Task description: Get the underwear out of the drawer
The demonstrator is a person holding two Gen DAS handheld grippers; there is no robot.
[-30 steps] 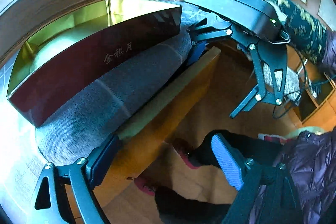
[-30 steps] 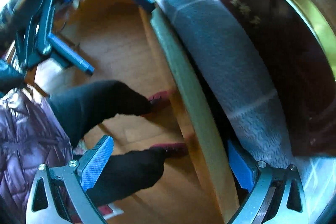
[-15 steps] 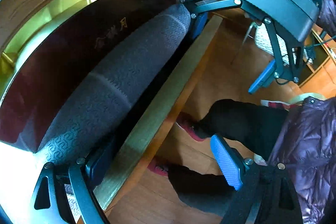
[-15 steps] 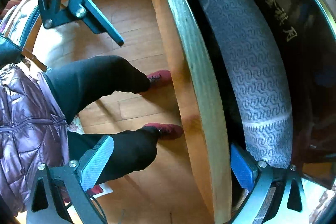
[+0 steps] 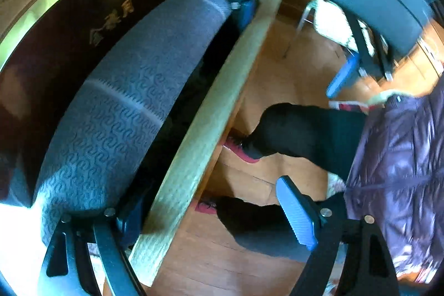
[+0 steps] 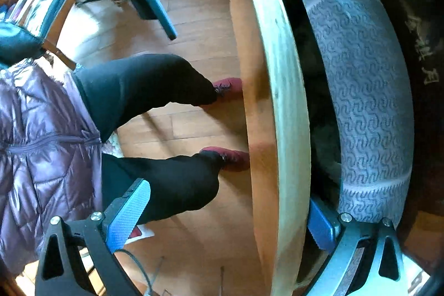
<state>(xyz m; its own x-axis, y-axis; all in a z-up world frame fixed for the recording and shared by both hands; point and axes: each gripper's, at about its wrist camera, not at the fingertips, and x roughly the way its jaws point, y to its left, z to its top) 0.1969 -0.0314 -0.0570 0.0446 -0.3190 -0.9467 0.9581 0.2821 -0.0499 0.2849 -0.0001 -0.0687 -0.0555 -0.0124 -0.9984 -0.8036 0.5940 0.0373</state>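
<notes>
Dark box: we noted a glossy dark red box (image 5: 55, 52) with gold characters across the upper left of the left wrist view; in the right wrist view it filled the far right edge.
Underwear: a grey folded piece of underwear (image 5: 116, 113) with a wave pattern lay inside the drawer, between the box and the front panel, left of centre in the left wrist view and right of centre (image 6: 363, 90) in the right wrist view.
Drawer front: we logged the pale wooden drawer front (image 5: 211, 124) as a diagonal band through the centre, a dark gap separating it from the underwear.
Left gripper: the left gripper (image 5: 213, 224) stood wide apart, straddling the drawer front; its left finger (image 5: 130, 221) sat down in the gap beside the underwear, contact unclear.
Right gripper: the right gripper (image 6: 224, 218) was likewise spread wide over the panel, its right finger (image 6: 319, 226) just beside the underwear's end.
Person: black trousers (image 6: 155, 85), dark red shoes (image 6: 230, 85) and a purple quilted jacket (image 5: 402, 171) over a wooden floor (image 6: 194, 24).
</notes>
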